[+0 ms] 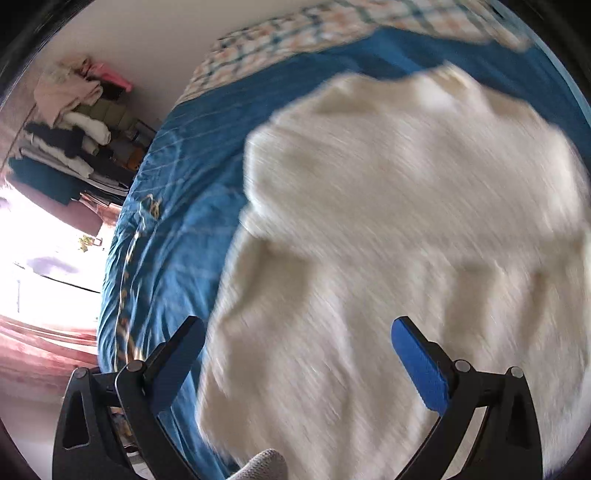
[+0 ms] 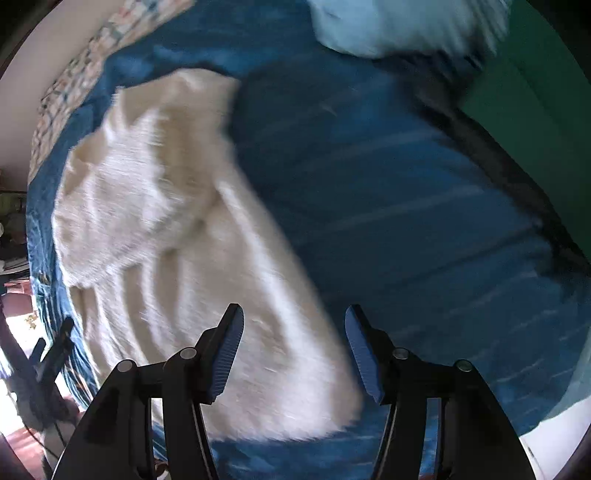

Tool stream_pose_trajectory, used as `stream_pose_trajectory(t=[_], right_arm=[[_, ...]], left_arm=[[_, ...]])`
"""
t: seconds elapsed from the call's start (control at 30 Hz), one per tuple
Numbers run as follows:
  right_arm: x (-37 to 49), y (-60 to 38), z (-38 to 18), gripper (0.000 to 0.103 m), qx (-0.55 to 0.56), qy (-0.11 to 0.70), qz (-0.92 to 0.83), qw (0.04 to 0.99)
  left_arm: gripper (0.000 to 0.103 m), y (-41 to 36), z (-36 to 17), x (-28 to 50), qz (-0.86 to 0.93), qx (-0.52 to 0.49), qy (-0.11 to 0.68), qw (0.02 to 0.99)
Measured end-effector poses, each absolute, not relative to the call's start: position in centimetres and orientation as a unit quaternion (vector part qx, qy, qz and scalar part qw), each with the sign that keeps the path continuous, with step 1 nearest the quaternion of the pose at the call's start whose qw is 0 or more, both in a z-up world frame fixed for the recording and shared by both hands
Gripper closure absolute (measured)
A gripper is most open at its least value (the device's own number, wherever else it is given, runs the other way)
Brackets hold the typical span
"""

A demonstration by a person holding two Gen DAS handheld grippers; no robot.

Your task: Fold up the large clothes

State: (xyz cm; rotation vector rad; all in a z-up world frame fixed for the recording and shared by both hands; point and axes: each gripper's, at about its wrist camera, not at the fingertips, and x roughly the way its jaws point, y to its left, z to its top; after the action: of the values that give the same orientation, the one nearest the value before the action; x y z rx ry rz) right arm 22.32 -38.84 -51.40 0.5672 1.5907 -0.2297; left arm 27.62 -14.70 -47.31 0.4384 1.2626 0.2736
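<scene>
A large cream fluffy sweater (image 1: 388, 221) lies spread on a blue bedspread (image 1: 177, 221); both views are motion-blurred. My left gripper (image 1: 298, 325) hovers over the sweater's near left part, open wide, with nothing between its blue pads. In the right wrist view the sweater (image 2: 166, 206) fills the left half, one part lying folded over the body. My right gripper (image 2: 294, 310) is open above the sweater's lower right edge, and its pads touch no cloth. The dark shape at the far left (image 2: 55, 347) looks like the other gripper.
A checked blanket (image 1: 295, 33) lies at the bed's far end by the wall. A pile of clothes (image 1: 74, 129) is stacked beyond the bed's left edge. A pale cloth (image 2: 399, 26) lies at the top and a green surface (image 2: 535, 92) borders the bed's right. A gloved fingertip (image 1: 262, 465) shows below.
</scene>
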Motion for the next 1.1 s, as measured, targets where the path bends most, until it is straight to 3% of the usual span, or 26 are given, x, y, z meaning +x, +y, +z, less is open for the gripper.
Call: stream_pose_trajectory(t=[0.33,0.57,0.73,0.9,0.93,0.97,1.03,1.1], right_arm=[[16.0,-49.5,-55.4,0.043,0.205,0.739,-0.076,0.637],[14.6,-54.0,-57.6,0.043,0.197,0.759,-0.067,0.617],[16.0,-55.8,-58.0,0.043,0.187,0.760,-0.057,0.619],[18.5,-56.0,-58.5,0.043,0.201,0.752,-0.023,0.627],[19.2,-55.8,-58.7,0.043,0.206,0.750,-0.012,0.628],[20.4,-55.2,-58.9,0.043,0.214,0.747,-0.001,0.629],[22.6,-53.7,-59.2,0.043,0.243,0.731,0.041,0.636],[24.8,-51.8,-59.3,0.039,0.266,0.711,0.092,0.644]], left_arm=[[0.000,-33.9,-50.5,17.6,0.165,0.243,0.614,0.733],[0.000,-45.5,-54.5,14.7,0.148,0.366,0.567,0.723],[0.000,-46.1,-60.0,15.5,0.163,0.403,0.578,0.690],[0.000,-43.4,-59.6,16.8,0.186,0.367,0.572,0.710],[0.007,-42.3,-59.1,17.3,0.193,0.355,0.572,0.714],[0.041,-41.0,-58.4,17.8,0.201,0.334,0.574,0.720],[0.086,-38.1,-56.9,18.6,0.196,0.266,0.595,0.733],[0.087,-36.1,-55.0,19.2,0.192,0.244,0.592,0.744]])
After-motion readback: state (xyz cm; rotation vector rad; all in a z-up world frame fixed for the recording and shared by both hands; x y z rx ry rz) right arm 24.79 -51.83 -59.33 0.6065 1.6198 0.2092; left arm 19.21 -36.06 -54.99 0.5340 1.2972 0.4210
